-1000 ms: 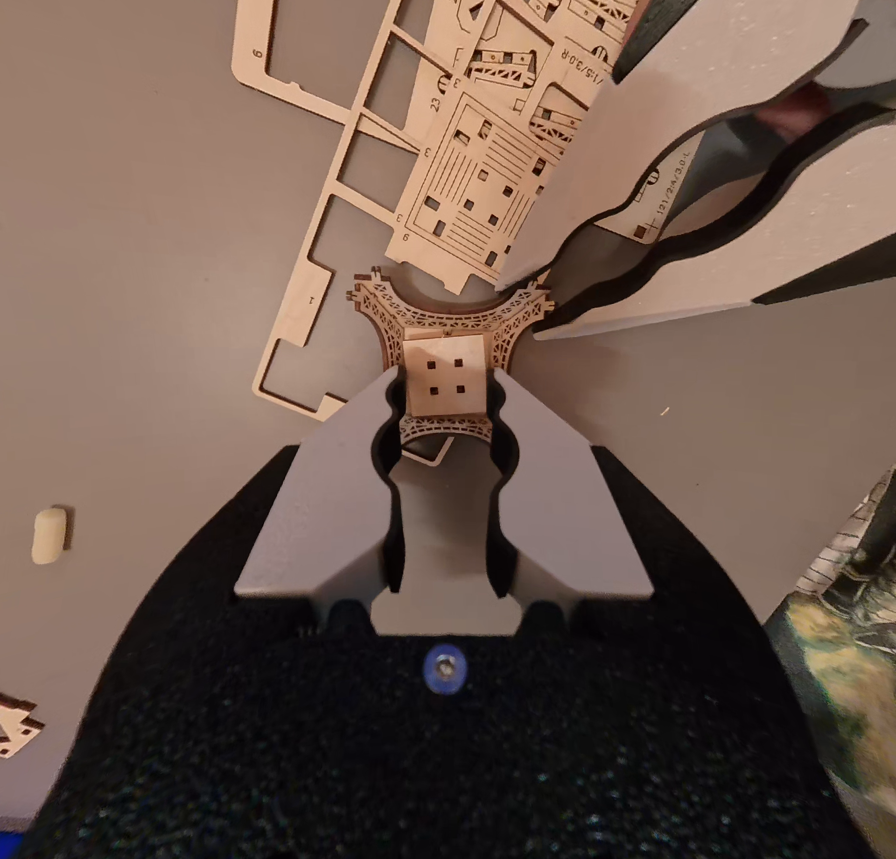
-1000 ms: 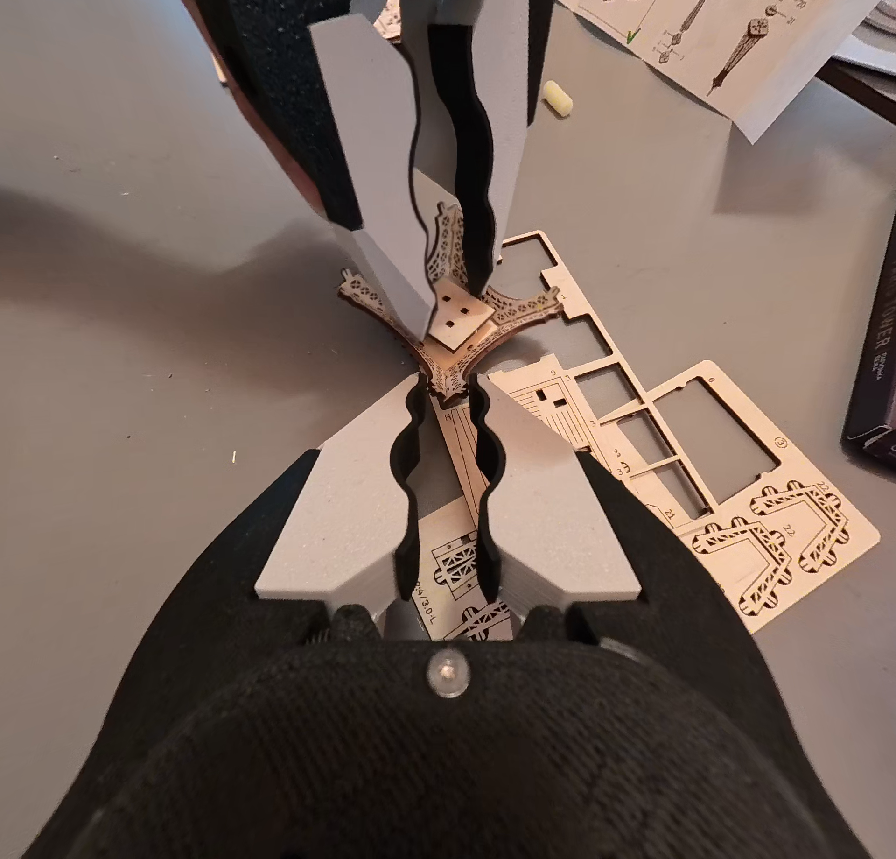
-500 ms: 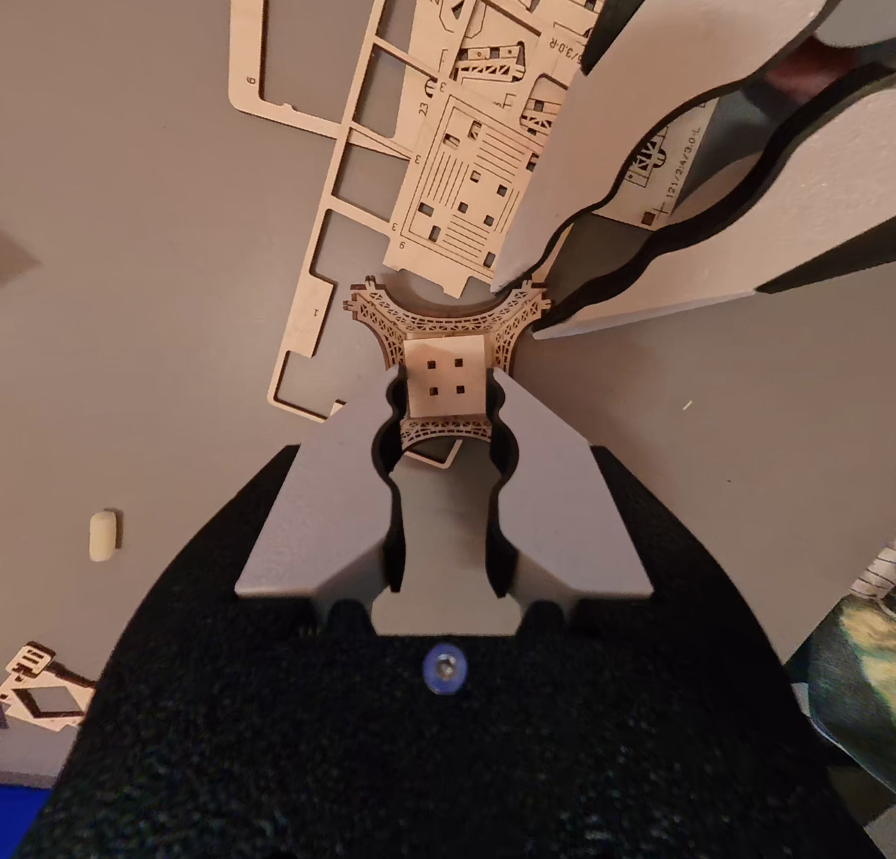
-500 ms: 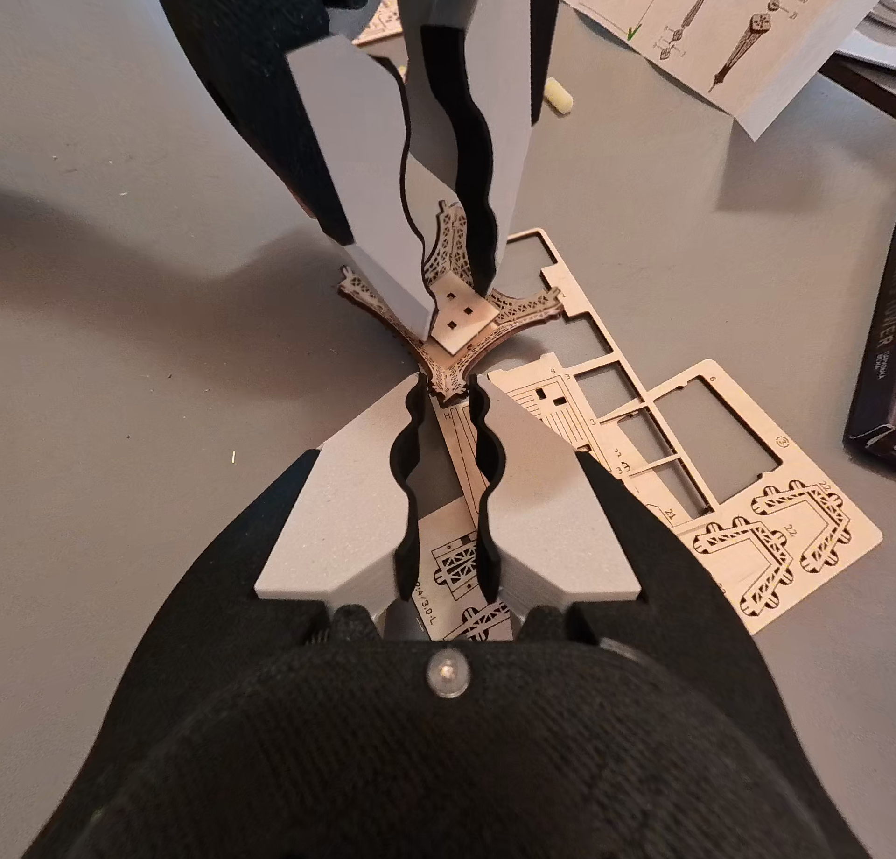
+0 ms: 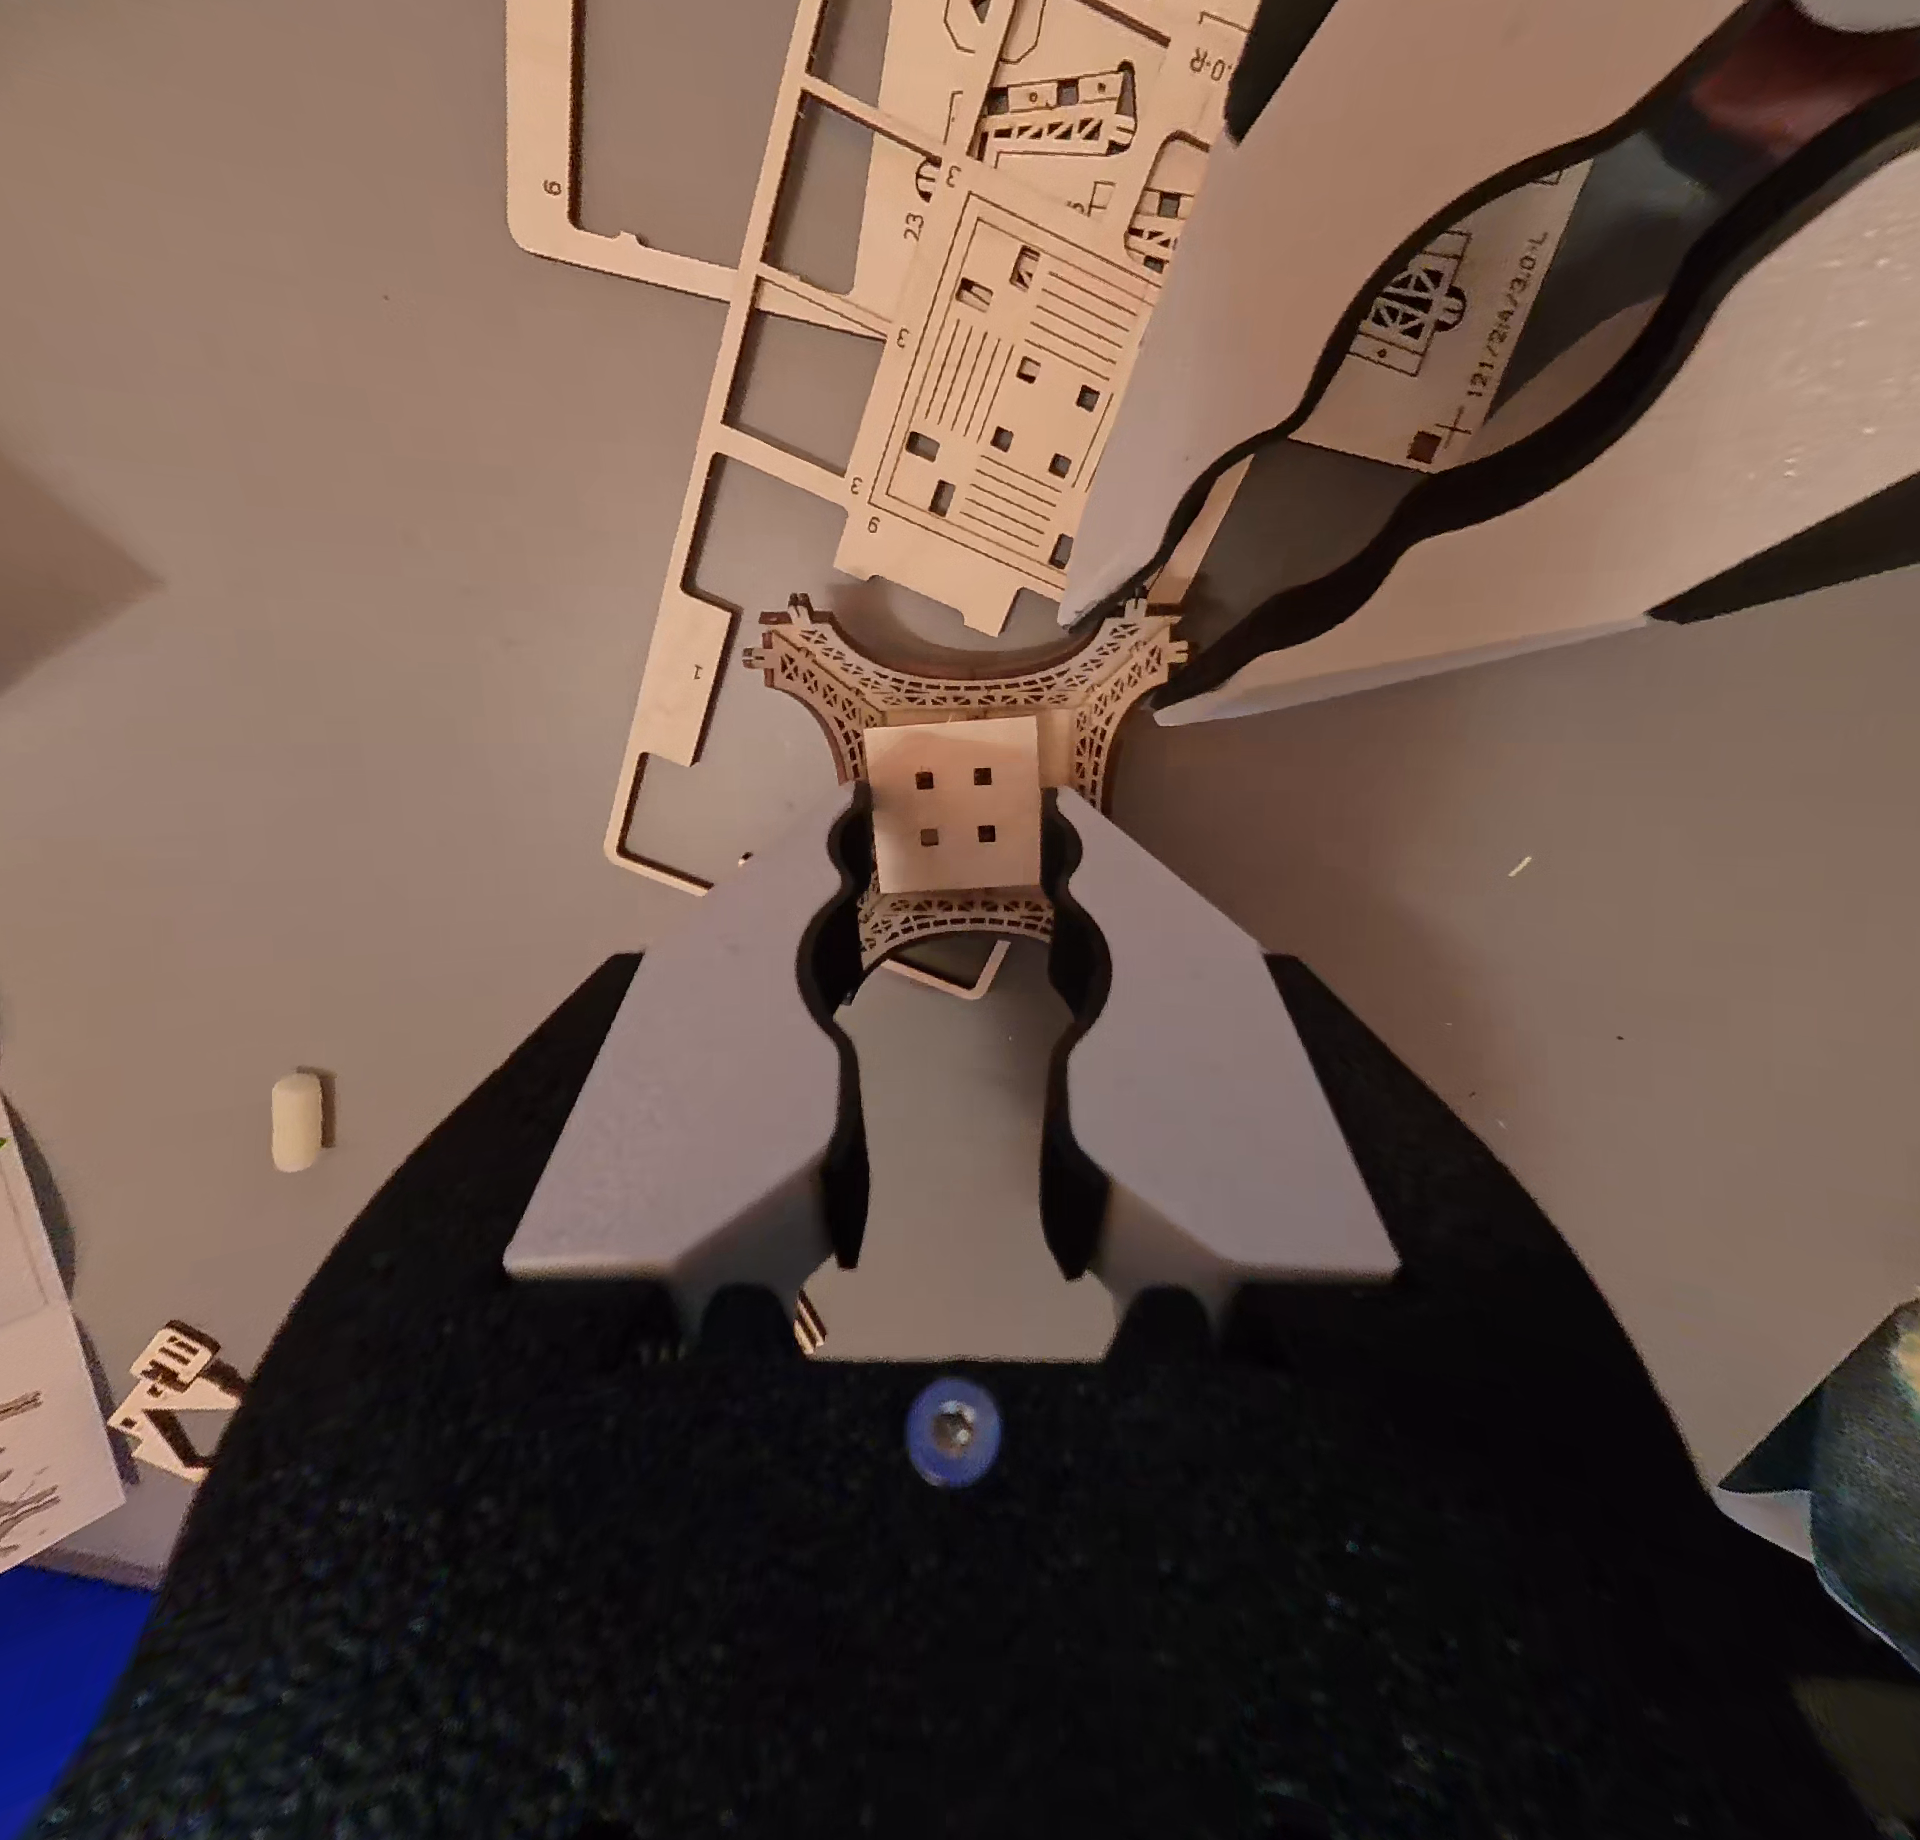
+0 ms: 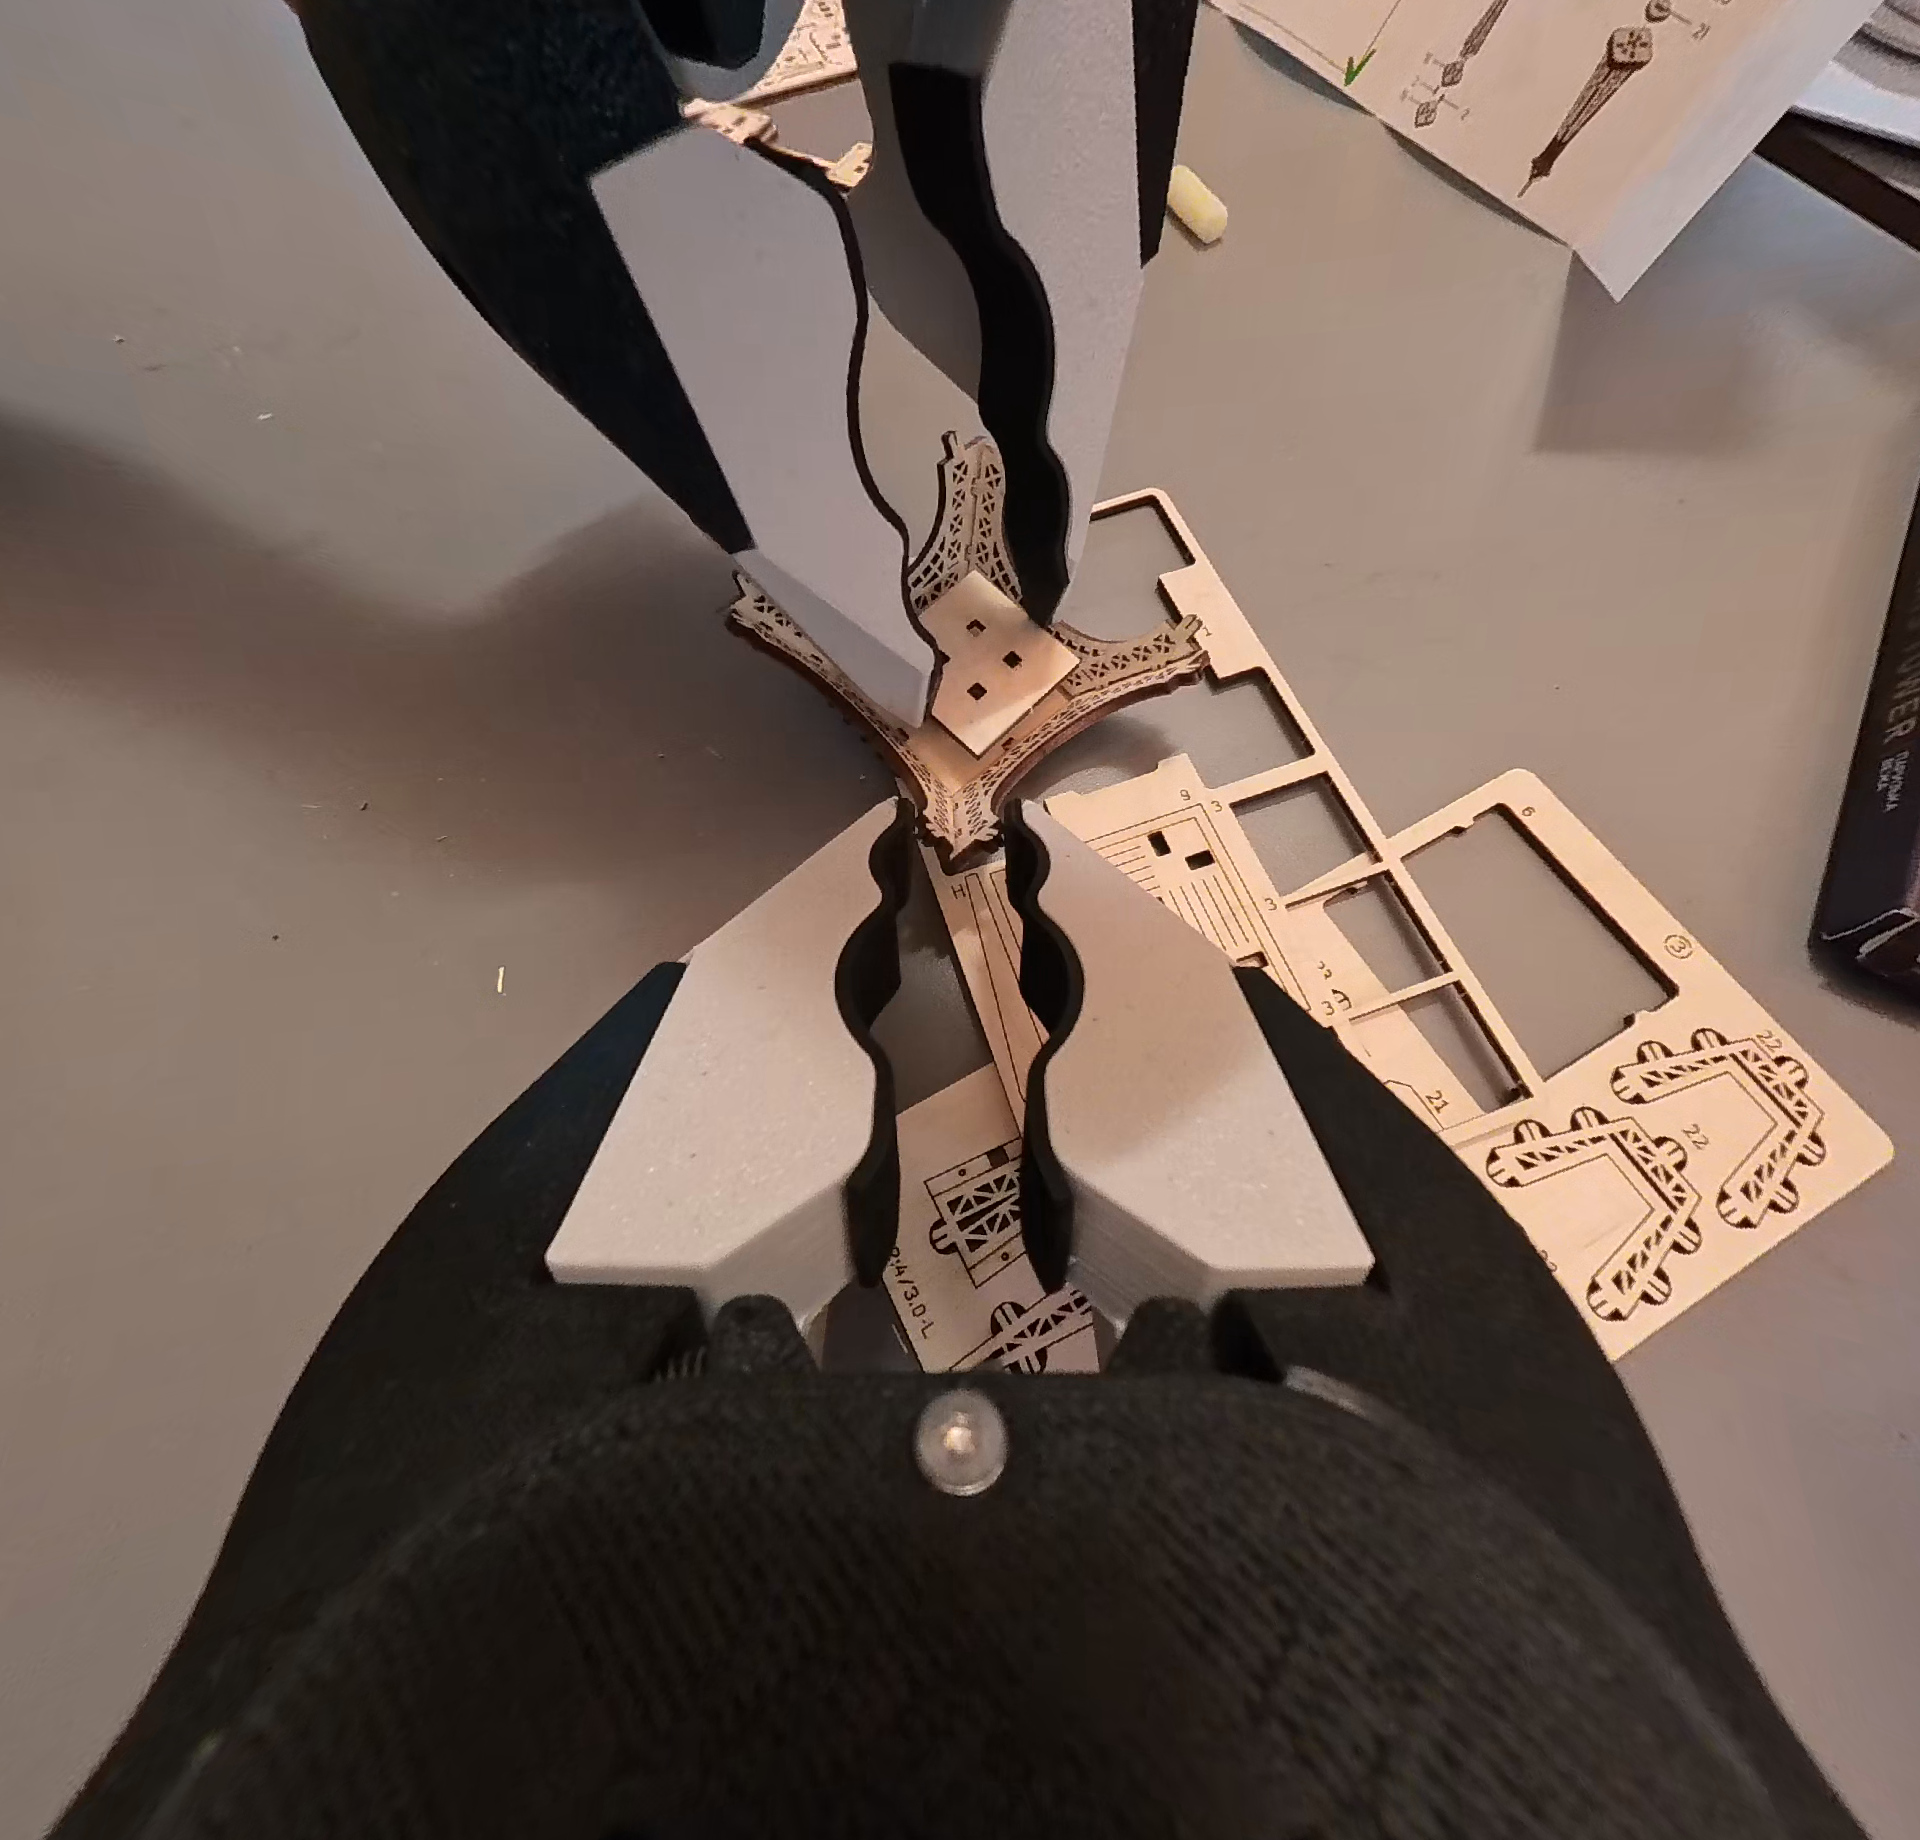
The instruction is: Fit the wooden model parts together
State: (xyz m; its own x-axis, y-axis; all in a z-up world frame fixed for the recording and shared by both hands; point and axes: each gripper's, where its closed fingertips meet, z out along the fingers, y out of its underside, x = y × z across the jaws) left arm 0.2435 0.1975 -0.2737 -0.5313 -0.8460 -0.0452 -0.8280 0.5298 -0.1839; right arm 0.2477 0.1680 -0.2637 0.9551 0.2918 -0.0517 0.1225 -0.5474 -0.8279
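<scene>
Lattice legs and arches, laser-cut from pale plywood with darker burnt edges, make up the tower base that I am working on; it stands on the grey worktop, partly over the near end of a punched-out parts sheet, well in from the worktop's edges. Its four splayed legs rise to a flat square platform pierced by four small square holes.

On the left of the left wrist view lie a small cream peg, a loose lattice offcut and the corner of a paper sheet. My left gripper comes down from above, its grey fingers partly closed and pressed against two opposite sides of the platform. To the right, my right gripper lies low over the worktop with its jaws narrowed around the tip of the nearest leg; I cannot tell whether the pads actually touch the wood.

The parts sheet carries small engraved part numbers and a short code along one edge, and further right it still holds two angled lattice brackets. Beyond it, toward the far right corner of the worktop, lie a folded instruction leaflet with printed assembly drawings and a dark box with pale lettering along its side.
</scene>
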